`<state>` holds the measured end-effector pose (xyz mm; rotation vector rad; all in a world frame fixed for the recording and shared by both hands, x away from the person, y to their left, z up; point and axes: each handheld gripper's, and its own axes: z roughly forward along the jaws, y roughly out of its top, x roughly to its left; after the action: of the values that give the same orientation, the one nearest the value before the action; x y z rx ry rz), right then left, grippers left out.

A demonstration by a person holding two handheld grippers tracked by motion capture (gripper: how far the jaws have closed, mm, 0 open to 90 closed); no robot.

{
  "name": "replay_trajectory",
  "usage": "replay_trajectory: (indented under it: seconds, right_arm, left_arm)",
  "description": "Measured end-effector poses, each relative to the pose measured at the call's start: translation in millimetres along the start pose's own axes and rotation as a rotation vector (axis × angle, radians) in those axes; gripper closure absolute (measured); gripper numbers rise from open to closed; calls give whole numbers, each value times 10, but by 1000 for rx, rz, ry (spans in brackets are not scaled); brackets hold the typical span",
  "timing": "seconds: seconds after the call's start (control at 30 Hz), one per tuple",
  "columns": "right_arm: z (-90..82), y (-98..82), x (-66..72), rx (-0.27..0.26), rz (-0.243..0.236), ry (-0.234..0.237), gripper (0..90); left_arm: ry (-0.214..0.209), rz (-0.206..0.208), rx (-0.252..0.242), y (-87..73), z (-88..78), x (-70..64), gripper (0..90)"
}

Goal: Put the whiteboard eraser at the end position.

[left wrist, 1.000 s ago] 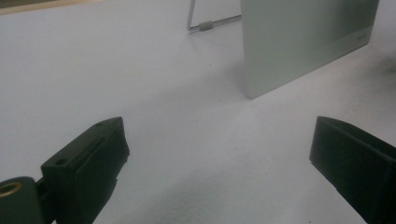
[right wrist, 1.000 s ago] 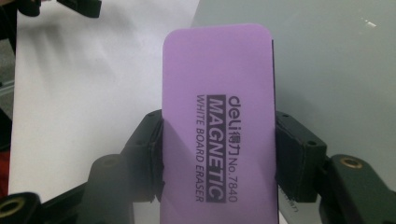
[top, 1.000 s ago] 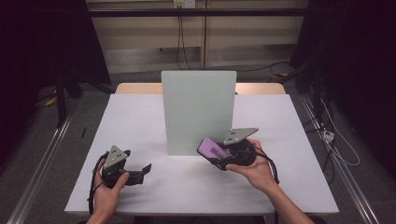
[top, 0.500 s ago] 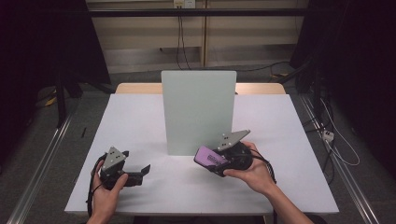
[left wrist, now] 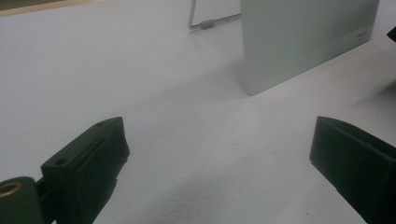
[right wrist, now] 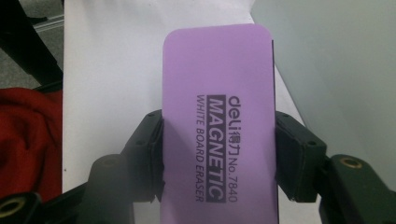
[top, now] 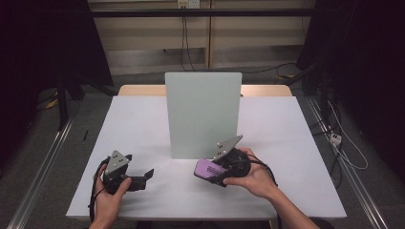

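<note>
- Right gripper pinches a flat purple eraser with rounded corners, held over the table just beside the board
- Left gripper rests on the matte white table, jaws spread wide
- Board is smooth, pale, upright

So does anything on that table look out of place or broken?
Nothing stands out. The pale upright whiteboard stands straight, and the purple rectangular whiteboard eraser sits squarely clamped in the right hand-held gripper.
</note>
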<state>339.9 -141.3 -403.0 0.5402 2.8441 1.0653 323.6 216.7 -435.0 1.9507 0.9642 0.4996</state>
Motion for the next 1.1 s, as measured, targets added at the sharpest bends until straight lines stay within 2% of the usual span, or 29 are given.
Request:
replay_trajectory:
  seconds: [0.53,0.8,1.1]
  right_arm:
    - [275,50,-55,53,0,4,415]
    - [341,46,-63,61,5,14,415]
    - [388,46,-84,74,10,32,415]
  left_arm:
    - [0,7,5,11,22,-3,43]
    - [5,-7,4,-5,4,3,43]
    - [4,-1,13,-9,9,3,43]
